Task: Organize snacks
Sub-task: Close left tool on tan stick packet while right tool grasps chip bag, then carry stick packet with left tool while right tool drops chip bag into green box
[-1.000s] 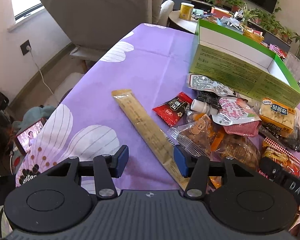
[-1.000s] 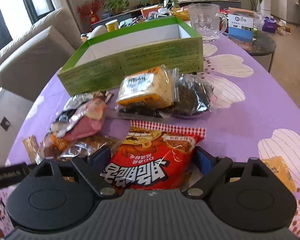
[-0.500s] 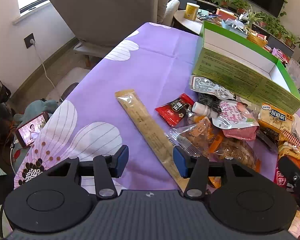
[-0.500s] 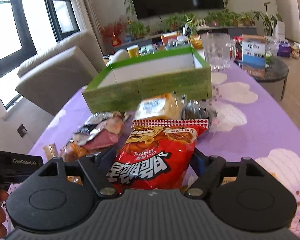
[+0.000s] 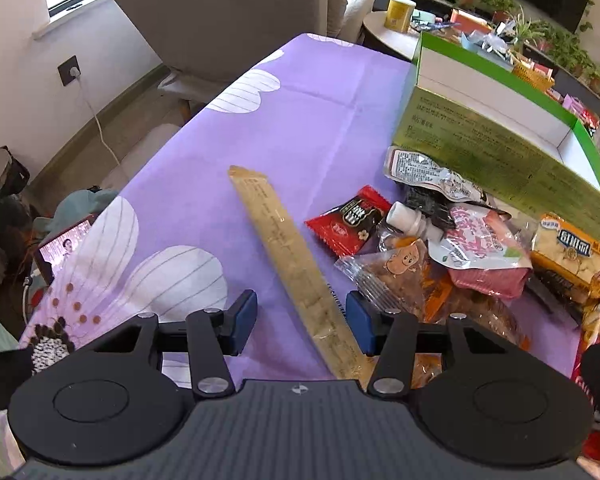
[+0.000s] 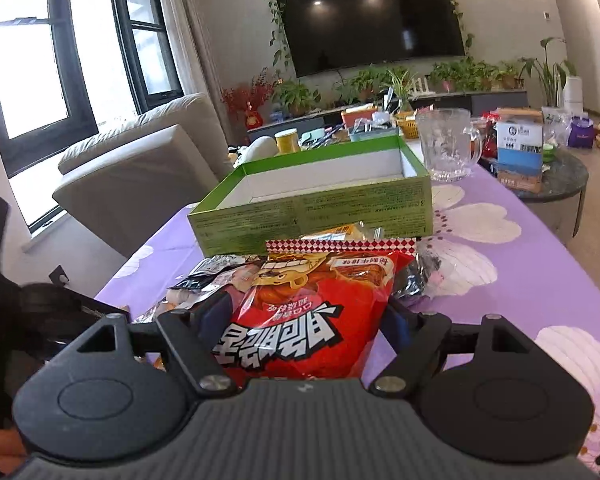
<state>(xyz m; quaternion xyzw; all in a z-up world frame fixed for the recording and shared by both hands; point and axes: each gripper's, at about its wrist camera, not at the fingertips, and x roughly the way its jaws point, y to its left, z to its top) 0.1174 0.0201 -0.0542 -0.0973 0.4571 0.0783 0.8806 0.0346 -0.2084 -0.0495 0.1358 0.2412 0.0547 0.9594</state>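
Up comes the right gripper (image 6: 306, 316) since a second ago: its view has tipped from the snack pile to the room beyond, and the red snack bag (image 6: 312, 312) has risen with it, clamped between the jaws. That bag is the prize right now, pinched by its lower half, its checkered top seal pointing away toward the green box (image 6: 312, 204), which sits on the purple tablecloth (image 6: 520, 280) just past the pile, open and, as far as its visible white inside shows, empty.

Judging from this, the job in hand is to carry the bag over the near wall of the box and lower it inside. Keep it high enough that the floppy top clears the rim, travel straight ahead, and let go only once the bag is low between the walls. Mind the glass mug (image 6: 446, 146) at the box's far right corner.

Over on the left, the left gripper (image 5: 300, 314) hangs with its blue pads spread and nothing pinched; the long tan stick pack (image 5: 288, 252) lies on the cloth beneath, running between the pads close to the right one.

The bag looks puffy and glossy, bright red with bold white lettering and a cartoon face, so a gentle squeeze suits it.
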